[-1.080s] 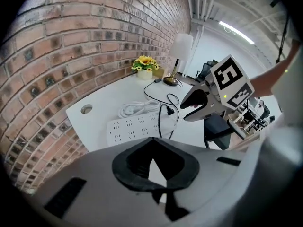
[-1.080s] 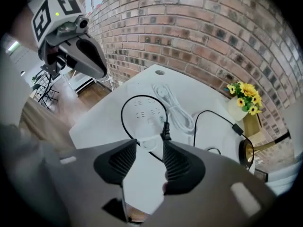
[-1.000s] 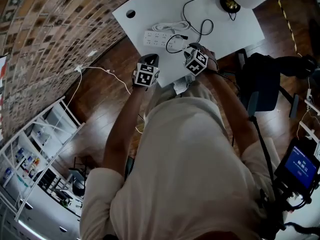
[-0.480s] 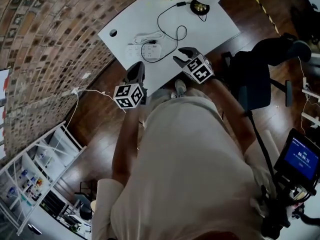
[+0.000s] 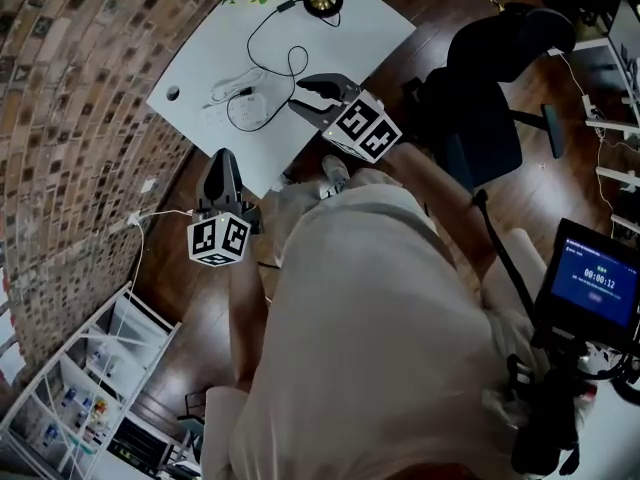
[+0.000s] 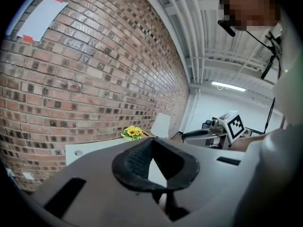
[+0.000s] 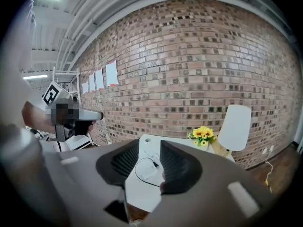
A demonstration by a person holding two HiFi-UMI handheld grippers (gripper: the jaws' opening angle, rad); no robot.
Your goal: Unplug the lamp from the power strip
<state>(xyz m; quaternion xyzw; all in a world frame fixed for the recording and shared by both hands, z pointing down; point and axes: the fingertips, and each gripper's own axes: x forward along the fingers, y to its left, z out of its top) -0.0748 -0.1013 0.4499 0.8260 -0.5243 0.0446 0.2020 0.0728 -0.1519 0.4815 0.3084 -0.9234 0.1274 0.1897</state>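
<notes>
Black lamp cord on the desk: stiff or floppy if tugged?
Probably floppy: the black cord lies in loose loops on the white desk. It looks thin, so likely light. A tug may drag the power strip, which looks small and simply lies there.

I can read only 1 thing: the timer 00:00:12 on the blue screen [image 5: 597,285] at my right side.

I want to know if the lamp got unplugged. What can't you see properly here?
Power strip: too small in the head view and the right gripper view to tell if anything is plugged in.
Lamp: its shade is cut off by the head view's top edge.
Cord: too thin to follow to its end.
</notes>
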